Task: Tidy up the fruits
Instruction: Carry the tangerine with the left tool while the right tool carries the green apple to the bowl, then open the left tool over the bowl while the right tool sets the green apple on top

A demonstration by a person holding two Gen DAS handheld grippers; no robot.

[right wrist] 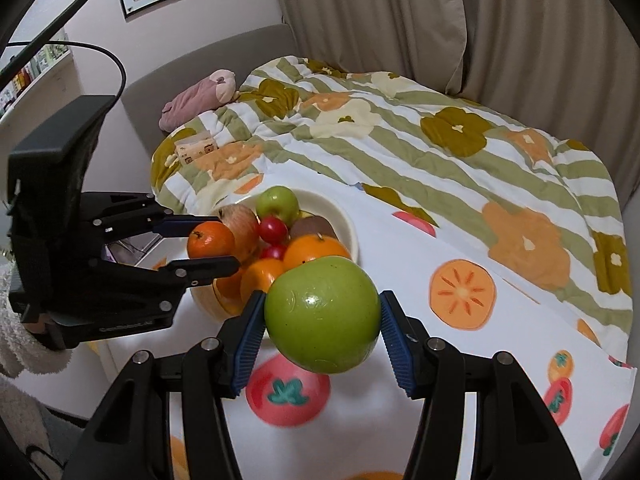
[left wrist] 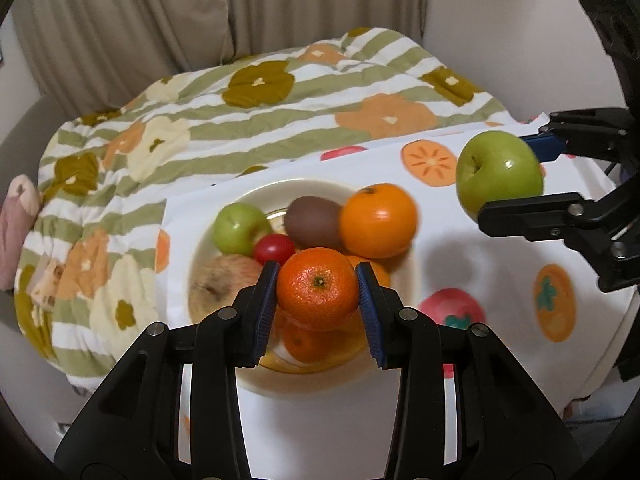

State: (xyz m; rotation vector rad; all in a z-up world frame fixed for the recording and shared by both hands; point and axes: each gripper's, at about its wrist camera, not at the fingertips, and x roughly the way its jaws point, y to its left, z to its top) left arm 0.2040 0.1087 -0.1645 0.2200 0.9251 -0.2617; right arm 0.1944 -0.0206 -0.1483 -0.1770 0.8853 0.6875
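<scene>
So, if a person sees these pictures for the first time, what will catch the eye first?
Probably the two fruits held in the air: a big green apple clamped in the right gripper, and a mandarin clamped in the left gripper. Behind them, a cream bowl piled with fruit sits on a white cloth printed with fruits.

Mandarin (left wrist: 318, 288) & green apple (right wrist: 322, 314) held above fruit bowl (left wrist: 414, 276).
</scene>
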